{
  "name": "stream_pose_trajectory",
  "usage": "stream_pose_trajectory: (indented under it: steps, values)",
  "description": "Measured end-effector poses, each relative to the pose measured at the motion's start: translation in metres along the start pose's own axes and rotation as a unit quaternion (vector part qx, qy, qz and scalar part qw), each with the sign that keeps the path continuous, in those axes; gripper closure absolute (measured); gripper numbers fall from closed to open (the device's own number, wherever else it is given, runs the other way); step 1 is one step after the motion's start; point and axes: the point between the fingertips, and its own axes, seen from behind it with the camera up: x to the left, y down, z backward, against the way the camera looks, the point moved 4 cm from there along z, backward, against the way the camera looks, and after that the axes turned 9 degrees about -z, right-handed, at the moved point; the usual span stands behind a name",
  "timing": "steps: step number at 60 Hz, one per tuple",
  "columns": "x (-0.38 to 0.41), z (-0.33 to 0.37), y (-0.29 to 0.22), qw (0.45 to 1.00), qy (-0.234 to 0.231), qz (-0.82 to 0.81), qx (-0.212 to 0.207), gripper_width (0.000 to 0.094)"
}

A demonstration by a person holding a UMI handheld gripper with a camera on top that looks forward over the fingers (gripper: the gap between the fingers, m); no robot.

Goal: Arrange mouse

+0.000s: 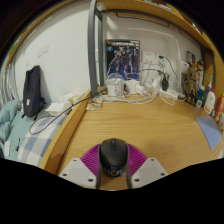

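Note:
A black computer mouse sits between my two fingers, over the near part of the wooden desk. The gripper is shut on the mouse: the magenta pads press on its left and right sides. The mouse's scroll wheel points away from me, toward the back of the desk. Its rear end is hidden low between the fingers. I cannot tell whether it rests on the desk or is lifted off it.
At the back of the desk lie tangled white cables and chargers below a poster on the wall. Small figures and bottles stand at the back right. A black bag hangs left of the desk edge.

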Motion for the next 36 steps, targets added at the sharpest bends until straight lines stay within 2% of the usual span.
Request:
stream_pose_trajectory:
  steps: [1, 6, 7, 13, 17, 25, 30, 36]
  values:
    - [0.000, -0.001, 0.000, 1.000, -0.001, 0.003, 0.000, 0.0608]
    - [-0.001, -0.002, -0.001, 1.000, -0.010, 0.016, 0.005, 0.0630]
    - [-0.001, -0.002, 0.000, 1.000, -0.014, 0.019, 0.004, 0.0664]
    - [0.002, 0.001, -0.004, 0.999, -0.039, 0.022, 0.026, 0.0666]
    - [0.006, 0.012, -0.028, 0.998, -0.057, 0.029, 0.023, 0.0665]
    - [-0.018, 0.060, -0.144, 0.995, -0.085, 0.016, -0.055, 0.0665]
    - [-0.061, 0.097, -0.218, 0.991, -0.078, 0.033, -0.099, 0.0665]
    - [-0.138, 0.137, -0.278, 0.987, -0.059, 0.053, -0.137, 0.0664]
